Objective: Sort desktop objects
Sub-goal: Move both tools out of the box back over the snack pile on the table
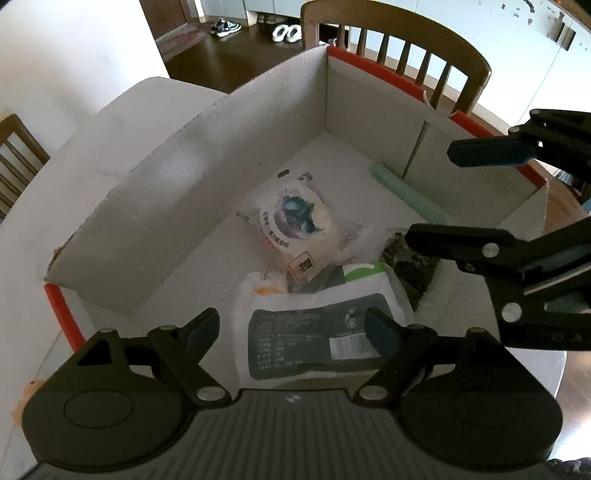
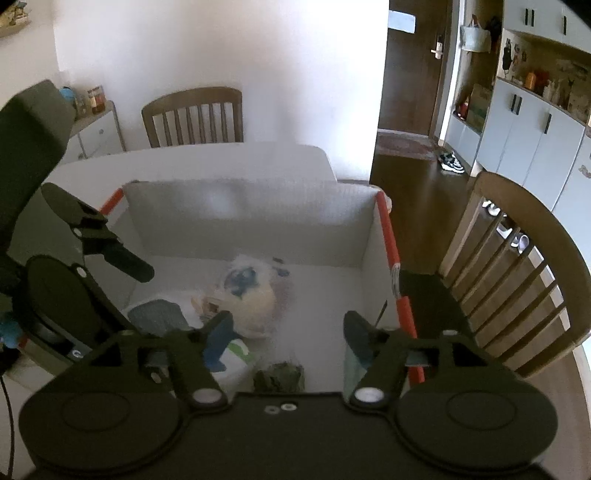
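Observation:
An open white cardboard box [image 1: 258,122] with red edges holds several packets. A round pastry packet with a blue picture [image 1: 295,218] lies in its middle, a dark-labelled white pouch [image 1: 317,339] near its front, a pale green strip [image 1: 406,192] by the right wall and a dark crumpled packet [image 1: 410,258] beside it. My left gripper [image 1: 291,332] is open and empty above the pouch. My right gripper [image 2: 286,332] is open and empty over the box [image 2: 258,218]; it also shows in the left wrist view [image 1: 443,192]. The pastry packet [image 2: 251,291] lies ahead of it.
The box sits on a white table [image 1: 110,122]. Wooden chairs stand behind it [image 1: 399,44] and at the right [image 2: 517,280]. A third chair [image 2: 195,114] stands by the wall. Shoes [image 1: 284,31] lie on the dark floor.

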`<state>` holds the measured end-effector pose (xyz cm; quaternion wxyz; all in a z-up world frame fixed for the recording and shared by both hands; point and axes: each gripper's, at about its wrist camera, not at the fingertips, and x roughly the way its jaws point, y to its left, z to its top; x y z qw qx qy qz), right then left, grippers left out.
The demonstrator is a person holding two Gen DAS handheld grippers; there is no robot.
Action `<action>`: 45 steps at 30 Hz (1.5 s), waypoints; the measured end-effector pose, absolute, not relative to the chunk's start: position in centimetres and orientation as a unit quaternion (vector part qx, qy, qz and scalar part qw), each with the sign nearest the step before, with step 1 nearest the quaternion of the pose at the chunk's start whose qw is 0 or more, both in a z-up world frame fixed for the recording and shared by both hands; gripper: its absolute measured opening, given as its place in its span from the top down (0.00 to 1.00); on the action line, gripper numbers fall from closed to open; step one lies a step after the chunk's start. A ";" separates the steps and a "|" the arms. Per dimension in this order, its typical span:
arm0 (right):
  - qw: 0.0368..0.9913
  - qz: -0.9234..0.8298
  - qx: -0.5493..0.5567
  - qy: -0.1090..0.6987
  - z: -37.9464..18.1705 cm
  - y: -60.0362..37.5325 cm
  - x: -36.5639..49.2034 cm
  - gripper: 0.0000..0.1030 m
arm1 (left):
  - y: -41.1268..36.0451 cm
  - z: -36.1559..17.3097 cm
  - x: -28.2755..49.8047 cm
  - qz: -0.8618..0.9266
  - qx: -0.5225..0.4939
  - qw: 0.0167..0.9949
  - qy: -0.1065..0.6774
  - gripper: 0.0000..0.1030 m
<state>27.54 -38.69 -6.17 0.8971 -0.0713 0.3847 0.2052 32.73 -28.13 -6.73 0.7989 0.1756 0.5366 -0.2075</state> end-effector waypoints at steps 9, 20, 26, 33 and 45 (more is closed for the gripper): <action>0.899 0.220 -0.057 0.375 -4.1 -38.8 26.3 0.26 | -27.6 -4.6 31.1 -0.207 0.174 0.815 0.512 0.16; 0.909 0.238 -0.043 0.338 -0.4 -38.2 22.7 0.17 | -25.5 -1.1 27.7 -0.207 0.156 0.842 0.474 0.16; 0.911 0.247 -0.041 0.328 1.1 -36.9 21.1 0.16 | -23.6 0.3 25.7 -0.201 0.143 0.851 0.464 0.16; 0.912 0.257 -0.044 0.317 2.4 -34.7 19.4 0.16 | -20.9 1.5 23.1 -0.195 0.124 0.857 0.460 0.16; 0.908 0.275 -0.052 0.310 3.4 -30.0 16.9 0.12 | -14.2 2.8 18.7 -0.172 0.080 0.869 0.457 0.16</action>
